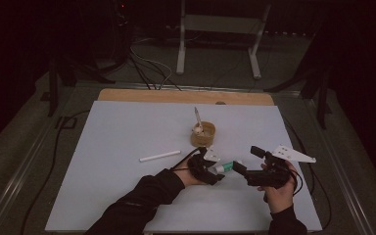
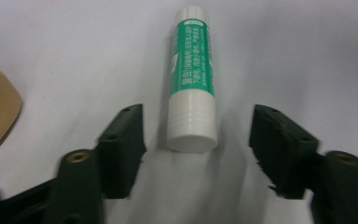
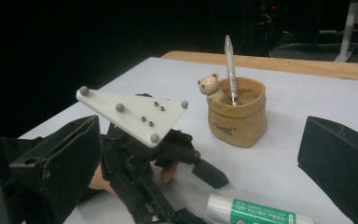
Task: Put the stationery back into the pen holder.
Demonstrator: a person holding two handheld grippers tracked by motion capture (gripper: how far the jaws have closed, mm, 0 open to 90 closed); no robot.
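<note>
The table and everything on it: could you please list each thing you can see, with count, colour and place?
Glue stick: one, white with a green label, lying on the table between the left gripper's jaws, untouched.
Pen holder: one, tan, bag-shaped, with a small bear figure on its rim, behind the grippers.
Pen: one, silver-grey, standing upright in the pen holder.
White stick: one, lying on the table left of the left gripper.
Table: one, pale grey sheet over a wooden top.
Frame: one, white metal, on the floor beyond the table.
Left gripper: black, open around the glue stick's cap end.
Right gripper: black, jaws wide apart, holding nothing.
</note>
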